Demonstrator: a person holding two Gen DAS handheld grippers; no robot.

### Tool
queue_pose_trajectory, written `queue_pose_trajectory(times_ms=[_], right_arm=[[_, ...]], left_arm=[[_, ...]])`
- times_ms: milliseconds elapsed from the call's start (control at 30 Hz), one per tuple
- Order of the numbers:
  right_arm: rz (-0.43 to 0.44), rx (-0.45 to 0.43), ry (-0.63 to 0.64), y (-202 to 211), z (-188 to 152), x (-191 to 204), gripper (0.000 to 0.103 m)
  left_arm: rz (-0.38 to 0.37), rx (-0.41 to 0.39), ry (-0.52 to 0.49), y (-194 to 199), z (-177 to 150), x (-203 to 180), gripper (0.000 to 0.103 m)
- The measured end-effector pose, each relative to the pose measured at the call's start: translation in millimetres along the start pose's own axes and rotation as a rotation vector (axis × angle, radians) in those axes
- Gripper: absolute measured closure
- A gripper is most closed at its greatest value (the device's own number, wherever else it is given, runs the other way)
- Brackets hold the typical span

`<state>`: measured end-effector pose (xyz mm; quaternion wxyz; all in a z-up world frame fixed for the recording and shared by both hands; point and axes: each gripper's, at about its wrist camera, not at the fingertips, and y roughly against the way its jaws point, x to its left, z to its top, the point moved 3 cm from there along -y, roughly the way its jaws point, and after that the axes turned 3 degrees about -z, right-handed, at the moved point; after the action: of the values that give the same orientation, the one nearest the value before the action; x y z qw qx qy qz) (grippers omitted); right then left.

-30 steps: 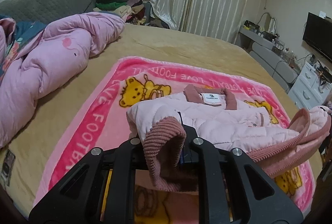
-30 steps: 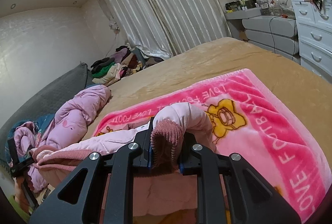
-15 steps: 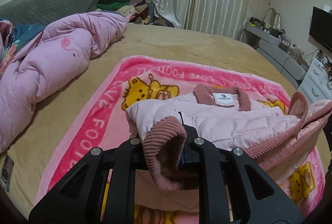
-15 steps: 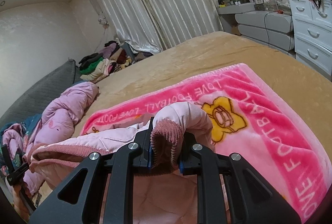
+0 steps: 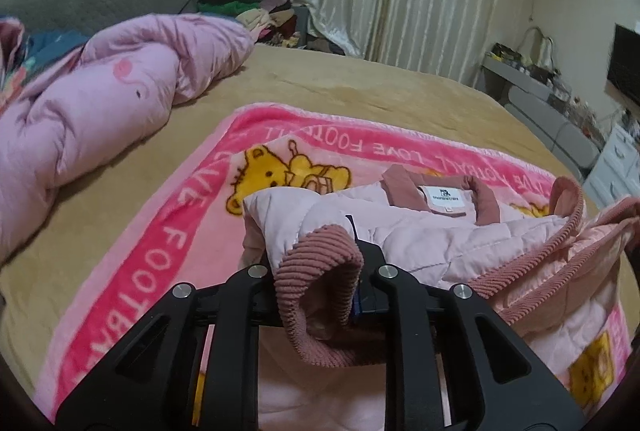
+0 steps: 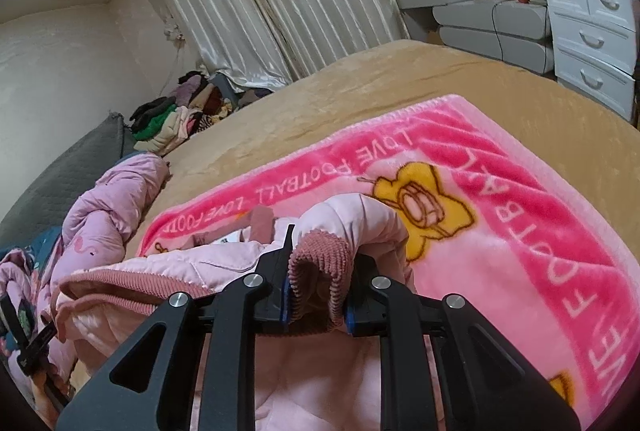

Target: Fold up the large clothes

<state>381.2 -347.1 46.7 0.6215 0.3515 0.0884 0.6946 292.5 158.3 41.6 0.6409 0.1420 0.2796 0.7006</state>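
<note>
I have left hand-held gripper [image 5: 318, 285] clenched on jacket [image 5: 424, 231] ribbed hem corner, right hand-held gripper [image 6: 318, 283] likewise. Jacket on pink blanket [image 5: 160, 259], hem spanning left-right between both; collar label [image 5: 448, 198] lies far, so fold goes forward.

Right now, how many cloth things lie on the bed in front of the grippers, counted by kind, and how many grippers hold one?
Jackets: 1, pink jacket
Blankets: 1, pink bear blanket
Quilts: 1, pink quilt
Grippers shut on the jacket's ribbed hem: 2, left gripper, right gripper
Total: 3 cloth things, 2 grippers
</note>
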Motion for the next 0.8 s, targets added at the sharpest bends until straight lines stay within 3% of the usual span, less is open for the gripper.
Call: queue_pose_trajectory(times_ms=[300, 467, 500, 533, 567, 667, 800], right_arm=[[0.011, 0.022, 0.001, -10.5, -5.0, -4.5, 0.073], [0.119, 0.04, -0.097, -17.8, -2.5, -14.8, 0.062], [0.166, 0.045, -0.138, -18.5, -2.0, -18.3, 0.046], [0.187, 0.047, -0.18, -18.5, -1.4, -22.4, 0.018], [0.172, 0.028, -0.226, -16.5, -1.7, -28.4, 0.005], [0.148, 0.02, -0.221, -15.3, -0.7, -30.8, 0.004], [-0.02, 0.03, -0.119, -24.1, -7.8, -31.4, 0.004]], left_arm=[[-0.055, 0.003, 0.02, -16.2, -12.5, 11.9, 0.084], [-0.089, 0.01, 0.031, -22.4, -15.8, 17.2, 0.083], [-0.094, 0.009, 0.03, -22.9, -17.0, 17.6, 0.082], [-0.103, 0.012, 0.027, -23.7, -18.2, 17.2, 0.082], [-0.103, 0.013, 0.019, -24.5, -18.7, 16.2, 0.082], [-0.111, 0.018, 0.021, -28.0, -20.0, 16.4, 0.082], [-0.111, 0.024, 0.004, -31.9, -22.0, 13.6, 0.078]])
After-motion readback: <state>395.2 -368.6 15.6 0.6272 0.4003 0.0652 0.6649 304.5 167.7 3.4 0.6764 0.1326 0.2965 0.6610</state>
